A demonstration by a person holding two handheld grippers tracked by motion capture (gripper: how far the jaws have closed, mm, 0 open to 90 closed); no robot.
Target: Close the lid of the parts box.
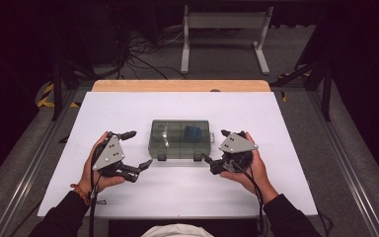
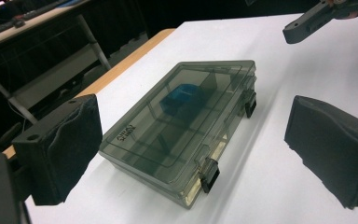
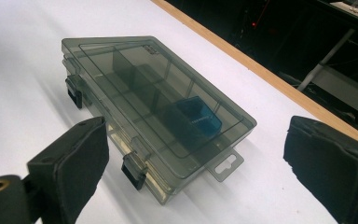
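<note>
High view: white table top (image 1: 286, 187) with a smoky clear plastic box (image 1: 181, 138) at its centre, lid shut, long side facing the person. A blue block (image 1: 193, 132) sits inside, toward 2 o'clock of the box's middle. Two dark latches (image 1: 162, 157) on the 6 o'clock edge, both down.

Left gripper (image 1: 134, 149) at 9 o'clock of the box, just beside its near left corner, not touching. Jaws spread wide, one tip up by the box's left end, the other low toward 6 o'clock. Left hand (image 1: 96, 165) wraps the body from below; grey plate on top.

Right gripper (image 1: 216, 147) at 3 o'clock of the box, near its right end, apart from it. Jaws spread, nothing between them. Right hand (image 1: 254, 165) holds it; cable trails back toward 6 o'clock.

Left gripper view: both padded jaws stand far apart at the frame sides, the box (image 2: 182, 128) on the table between them and beyond. Blue block (image 2: 182, 97) visible through the lid, in a far compartment. Handwritten mark on the lid, unreadable. A jaw of the other gripper (image 2: 307, 21) shows at 1 o'clock.

Right gripper view: jaws likewise wide apart, box (image 3: 154, 107) ahead, hang tab (image 3: 224, 164) at its near end, blue block (image 3: 199, 116) in the nearest compartment. Internal dividers visible. Wooden table edge (image 3: 261, 70) runs behind.
</note>
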